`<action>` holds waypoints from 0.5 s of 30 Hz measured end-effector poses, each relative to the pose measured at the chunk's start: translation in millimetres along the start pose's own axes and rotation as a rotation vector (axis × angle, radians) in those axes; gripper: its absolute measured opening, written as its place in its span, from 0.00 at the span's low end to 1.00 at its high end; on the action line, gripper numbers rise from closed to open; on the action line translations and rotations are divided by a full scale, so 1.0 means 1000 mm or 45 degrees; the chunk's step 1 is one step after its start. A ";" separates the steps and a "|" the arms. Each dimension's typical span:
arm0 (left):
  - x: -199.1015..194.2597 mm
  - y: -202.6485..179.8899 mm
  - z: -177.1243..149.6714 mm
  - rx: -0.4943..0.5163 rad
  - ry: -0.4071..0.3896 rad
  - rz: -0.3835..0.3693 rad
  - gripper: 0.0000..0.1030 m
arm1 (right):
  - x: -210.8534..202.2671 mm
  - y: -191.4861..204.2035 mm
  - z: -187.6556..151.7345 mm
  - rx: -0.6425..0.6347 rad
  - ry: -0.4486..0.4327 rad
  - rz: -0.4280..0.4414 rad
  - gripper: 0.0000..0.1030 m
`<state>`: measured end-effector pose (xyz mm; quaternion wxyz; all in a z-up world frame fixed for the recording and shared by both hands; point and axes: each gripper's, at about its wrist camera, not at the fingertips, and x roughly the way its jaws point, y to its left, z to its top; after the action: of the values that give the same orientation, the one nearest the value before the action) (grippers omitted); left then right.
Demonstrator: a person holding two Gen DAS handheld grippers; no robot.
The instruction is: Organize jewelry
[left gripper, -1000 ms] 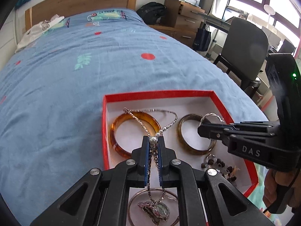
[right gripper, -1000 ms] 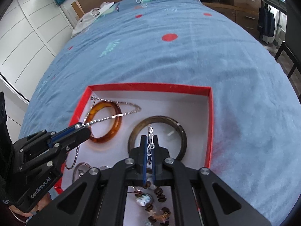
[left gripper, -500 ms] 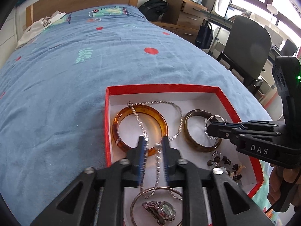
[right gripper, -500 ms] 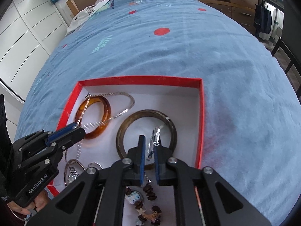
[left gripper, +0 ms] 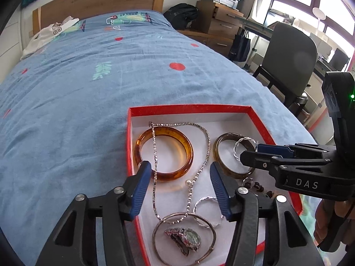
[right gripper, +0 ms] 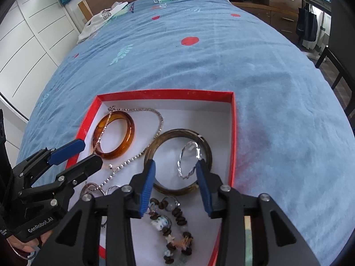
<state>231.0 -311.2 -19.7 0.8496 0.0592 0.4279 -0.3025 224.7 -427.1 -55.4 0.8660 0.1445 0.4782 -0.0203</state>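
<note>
A blue bedspread (left gripper: 88,102) with red dots and leaf prints fills most of both views, running up to a wooden headboard (left gripper: 99,2) at the top, with a white garment (left gripper: 48,35) crumpled at the upper left. A dark chair (left gripper: 290,62) stands at the right edge of the left wrist view, near wooden drawers (left gripper: 221,20) at the upper right. On the bedspread, in the lower middle of both views, sits a red box (left gripper: 188,107) with a white floor, and all the jewelry lies inside it. The left gripper (left gripper: 179,169) hangs over the box's lower left part, its blue pads spread and opening; the silver chain necklace (left gripper: 155,155) runs between them, touched by neither pad. The right gripper (right gripper: 175,165) hovers over the right part of the box, its jaws also parting, and the twisted silver ring (right gripper: 188,159) lies loose between its fingers. That ring rests inside and over the dark brown bangle (right gripper: 175,136), at centre right of the box. The amber bangle (left gripper: 164,153) lies to the left of it, with the necklace draped across its rim. Toward the bottom of the left wrist view a thin metal bangle (left gripper: 184,239) encircles a wristwatch (left gripper: 186,239). At the bottom of the right wrist view a dark beaded bracelet (right gripper: 175,223) sprawls on the white floor. A hand (left gripper: 326,223) grips the right tool's handle at the lower right.
</note>
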 end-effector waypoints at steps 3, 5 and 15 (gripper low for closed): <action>-0.010 0.001 0.000 -0.011 -0.016 0.003 0.56 | -0.008 0.003 -0.002 -0.007 -0.006 -0.012 0.38; -0.020 0.001 -0.001 -0.016 -0.030 0.011 0.58 | -0.016 0.005 -0.004 -0.011 -0.015 -0.024 0.38; -0.076 0.007 -0.021 -0.085 -0.077 0.097 0.69 | -0.070 0.028 -0.032 -0.016 -0.077 -0.061 0.38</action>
<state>185.9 -262.8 23.9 0.8746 0.0378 0.4093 -0.2572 165.6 -398.8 -6.2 0.8803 0.1267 0.4553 -0.0423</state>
